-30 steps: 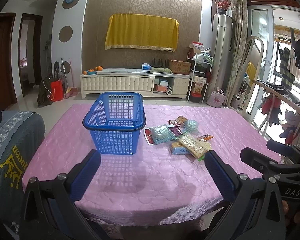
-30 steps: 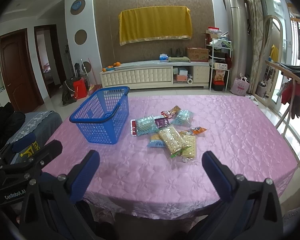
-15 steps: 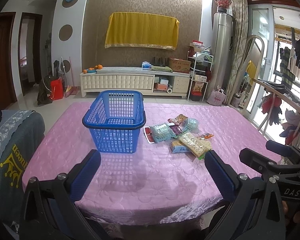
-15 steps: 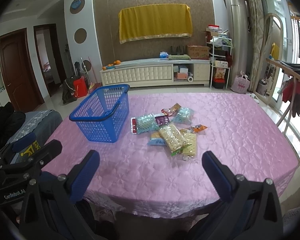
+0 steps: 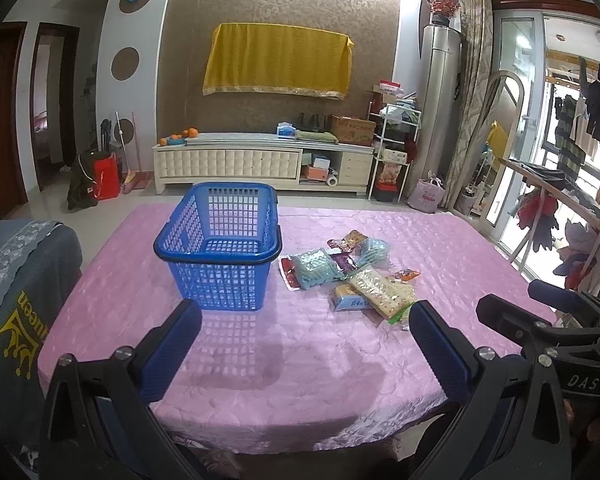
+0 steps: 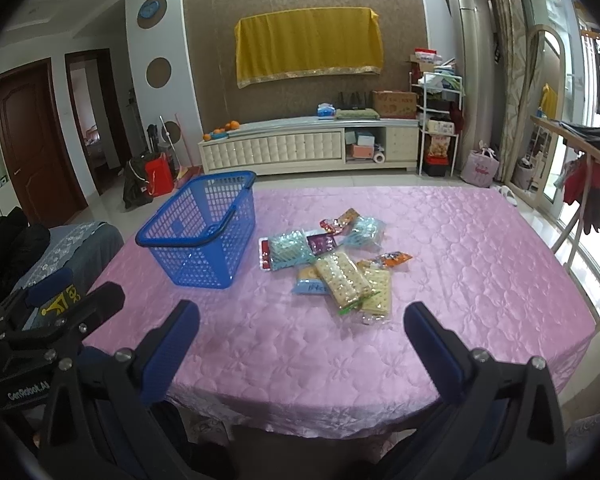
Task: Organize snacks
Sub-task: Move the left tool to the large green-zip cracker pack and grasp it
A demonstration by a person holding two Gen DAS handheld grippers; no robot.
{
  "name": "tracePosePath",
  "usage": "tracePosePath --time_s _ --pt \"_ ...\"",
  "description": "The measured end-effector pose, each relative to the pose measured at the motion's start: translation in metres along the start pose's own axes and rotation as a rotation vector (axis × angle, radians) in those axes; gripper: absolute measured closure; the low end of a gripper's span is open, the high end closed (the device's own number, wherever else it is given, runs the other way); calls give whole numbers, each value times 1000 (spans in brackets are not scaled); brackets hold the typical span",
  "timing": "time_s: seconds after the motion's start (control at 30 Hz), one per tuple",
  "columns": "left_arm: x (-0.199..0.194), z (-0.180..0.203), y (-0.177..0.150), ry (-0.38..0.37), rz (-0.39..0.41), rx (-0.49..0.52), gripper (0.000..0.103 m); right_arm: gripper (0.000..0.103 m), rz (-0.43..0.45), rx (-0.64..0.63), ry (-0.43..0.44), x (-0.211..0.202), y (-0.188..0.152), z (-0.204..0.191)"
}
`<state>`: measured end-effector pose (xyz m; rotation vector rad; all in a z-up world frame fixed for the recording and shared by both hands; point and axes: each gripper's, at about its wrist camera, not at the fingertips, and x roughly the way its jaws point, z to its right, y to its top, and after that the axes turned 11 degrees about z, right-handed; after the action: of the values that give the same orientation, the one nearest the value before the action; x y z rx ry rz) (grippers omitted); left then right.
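While both tools hang back over the near edge of the table [image 6: 480, 240], nothing of the task looks done: the blue basket [image 5: 220, 248] stands empty on the pink cloth and every snack lies outside it. The left gripper [image 5: 304, 320] has its blue fingers [image 5: 172, 344] spread wide, holding nothing; the right gripper [image 6: 300, 320] is likewise spread wide and empty, which suits a reach that has not yet picked its target.

In the right wrist view the pile of snacks [image 6: 332, 256] lies at about twelve o'clock from the tongs, well apart from them, with the basket at about ten o'clock, just beside the pile. From the left wrist view the basket sits near twelve o'clock and the packets at one to two o'clock. That layout probably explains the split: the right tool faces the packets, the left faces the container.

The cracker pack [image 6: 342, 280] lies on top at the near end of the heap, overlapping its neighbours, so it seems the easiest first pick. The wrappers look thin and slippery; a pinch on one may drag another along.
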<state>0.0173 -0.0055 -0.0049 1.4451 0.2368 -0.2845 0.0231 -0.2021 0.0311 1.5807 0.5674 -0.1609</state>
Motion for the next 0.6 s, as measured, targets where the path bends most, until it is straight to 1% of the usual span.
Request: tracePosePath --time_s 0.17,0.27,0.37,0.5,0.6 --pt "18 6 7 -18 -16 2 0 0 5 -23 -20 10 9 8" --pt "40 11 7 -25 -44 2 0 0 1 -33 -27 23 12 15" --pt "66 15 7 -32 -76 15 0 0 -13 -43 -14 42 13 26" --pt "103 21 3 -38 -131 15 0 0 -54 -32 -1 70 10 40" --pt "123 22 -5 -39 -175 8 0 0 -94 -35 1 89 6 49"
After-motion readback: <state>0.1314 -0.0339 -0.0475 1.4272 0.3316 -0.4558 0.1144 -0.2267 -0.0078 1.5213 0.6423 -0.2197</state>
